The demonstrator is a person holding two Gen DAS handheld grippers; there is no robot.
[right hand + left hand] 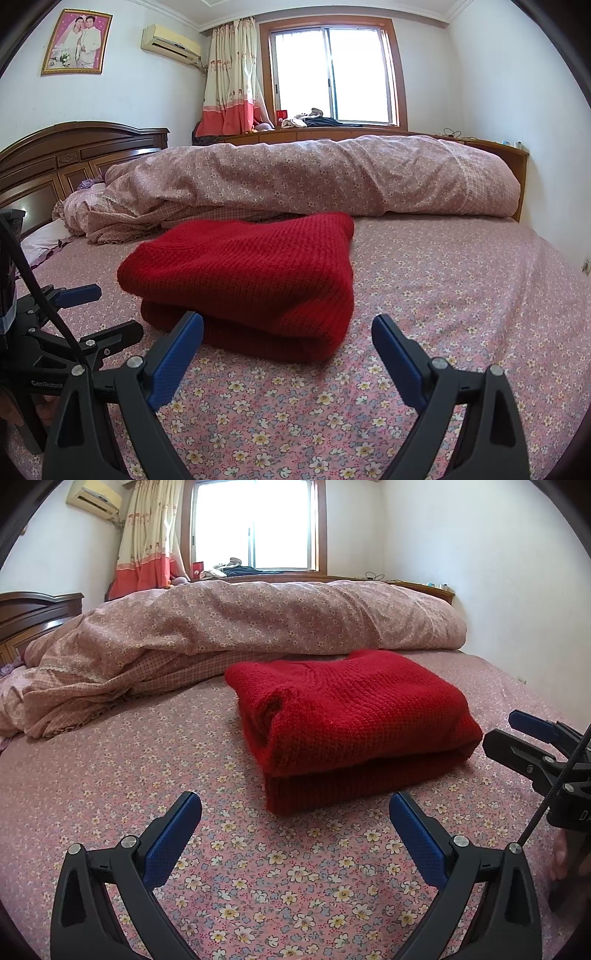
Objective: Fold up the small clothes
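Observation:
A red knitted sweater point(351, 720) lies folded in a thick rectangle on the floral bed sheet point(240, 867); it also shows in the right wrist view point(251, 273). My left gripper point(295, 805) is open and empty, just in front of the sweater's near edge. My right gripper point(288, 325) is open and empty, its left fingertip point(188, 328) close against the sweater's near right corner. The right gripper appears at the right edge of the left wrist view point(517, 734). The left gripper appears at the left edge of the right wrist view point(96, 310).
A rolled floral quilt point(258, 620) lies across the bed behind the sweater. A dark wooden headboard point(74, 155) stands at the left. Beyond are a window ledge with small items point(306, 120), a curtain point(229, 81) and white walls.

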